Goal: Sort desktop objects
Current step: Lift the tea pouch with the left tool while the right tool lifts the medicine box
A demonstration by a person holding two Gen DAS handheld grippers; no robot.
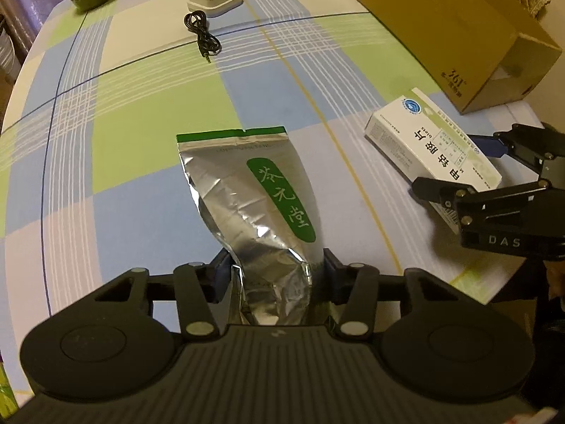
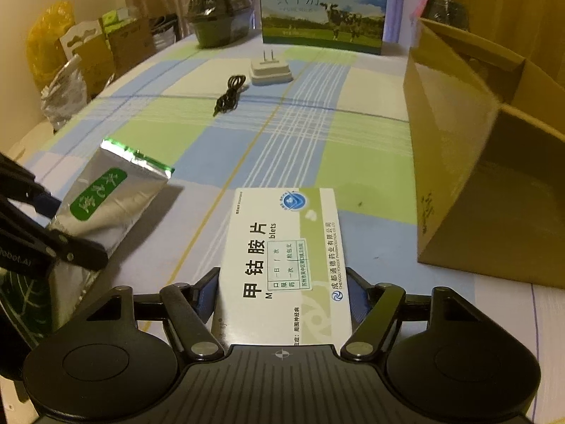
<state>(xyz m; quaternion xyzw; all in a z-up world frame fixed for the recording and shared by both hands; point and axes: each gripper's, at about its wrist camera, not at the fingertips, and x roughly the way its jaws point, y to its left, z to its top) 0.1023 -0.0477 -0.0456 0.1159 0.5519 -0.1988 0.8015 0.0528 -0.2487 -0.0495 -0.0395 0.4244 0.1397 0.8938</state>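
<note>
Foil first: my left tool (image 1: 275, 272) is clamped on the lower end of the silver tea pouch (image 1: 254, 205), so the sealed green-edged top points away from me toward the middle of the frame. Gripping low, where the pouch is crumpled and narrow, gives the pads something to bite, I judge. My right tool (image 2: 282, 289) is closed on the near end of the white medicine box (image 2: 282, 247), pads against its two long sides, the printed face up and the far end free. From the left wrist view the box sits at the right of the frame, near the open cardboard box (image 2: 487, 162); that box fills the right side of the right wrist view and looks like the likely bin for sorting.

Left untouched near the top centre are the coiled black audio cable (image 2: 229, 95) and, just beyond it, the white plug adapter (image 2: 270, 70), prongs up.

Everything lies on a tabletop (image 2: 282, 148) under a blue, green and cream checked cloth. At its far edge stand a milk carton (image 2: 323, 7) and a dark wrapped tub (image 2: 215, 14); bags and cartons crowd the upper left, curtains behind.
</note>
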